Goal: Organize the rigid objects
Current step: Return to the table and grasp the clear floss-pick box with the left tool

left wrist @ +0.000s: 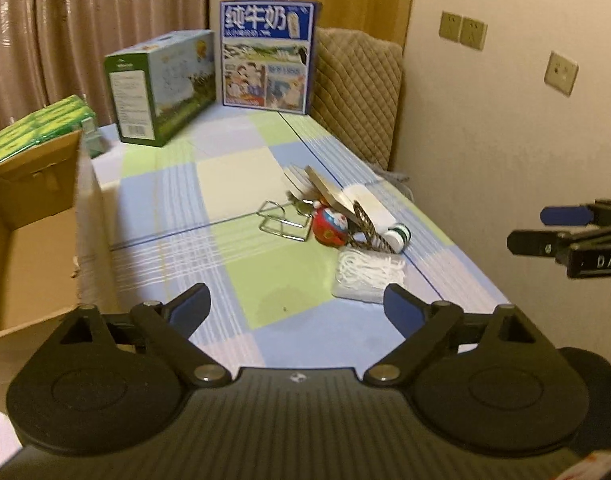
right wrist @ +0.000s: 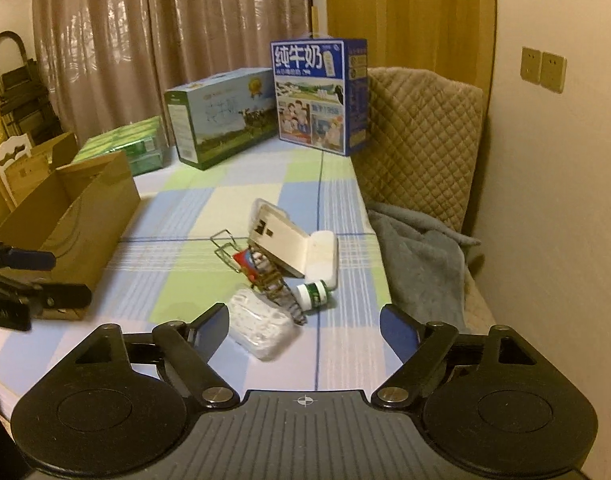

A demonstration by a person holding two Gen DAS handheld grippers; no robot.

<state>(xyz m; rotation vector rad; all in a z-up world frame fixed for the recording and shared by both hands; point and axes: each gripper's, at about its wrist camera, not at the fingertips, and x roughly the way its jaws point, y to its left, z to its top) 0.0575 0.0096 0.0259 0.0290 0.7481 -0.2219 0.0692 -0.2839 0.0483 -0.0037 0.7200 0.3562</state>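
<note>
Table [right wrist: 185,216]: checked cloth, cardboard box [right wrist: 77,216] left of both tools.
Left tool [left wrist: 297,308]: spread, empty.
Right tool [right wrist: 305,326]: spread, empty.
Pile [right wrist: 277,256]: ahead of both.
Risk: tangled pieces drag together.

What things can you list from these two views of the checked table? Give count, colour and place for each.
open cardboard box: one, brown, table's left edge
green packs: one stack, behind the cardboard box
green-and-white carton: one, far end
blue milk carton: one, far end, by the quilted beige chair
wire rack: one, silver, mid-table pile
red round toy: one, same pile
white bottle with green label: one, lying down
clear bag of white floss picks: one, nearest
left gripper: open
right gripper: open
</note>
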